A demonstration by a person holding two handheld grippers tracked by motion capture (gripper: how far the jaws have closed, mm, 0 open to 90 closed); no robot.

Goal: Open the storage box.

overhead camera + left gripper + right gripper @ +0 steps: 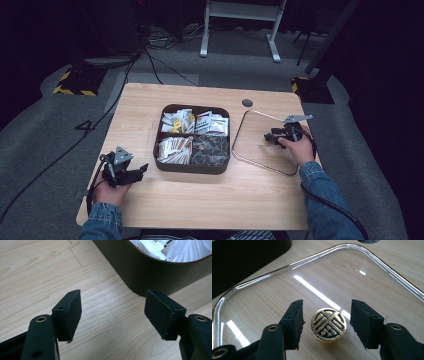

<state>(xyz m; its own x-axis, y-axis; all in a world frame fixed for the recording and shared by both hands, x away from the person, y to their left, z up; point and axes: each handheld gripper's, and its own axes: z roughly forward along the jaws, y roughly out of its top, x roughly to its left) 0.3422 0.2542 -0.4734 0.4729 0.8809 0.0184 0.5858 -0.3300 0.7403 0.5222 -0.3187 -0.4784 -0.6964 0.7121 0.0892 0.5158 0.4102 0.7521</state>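
Your right gripper [325,326] hangs just above a clear glass lid [294,290] that lies flat on the wooden table [402,255]. Its two black jaws stand apart on either side of the lid's round gold and black knob [328,325], with a gap at each pad, so nothing is clamped. A dark tray [244,257] sits at the far left, just beyond the lid's rim.
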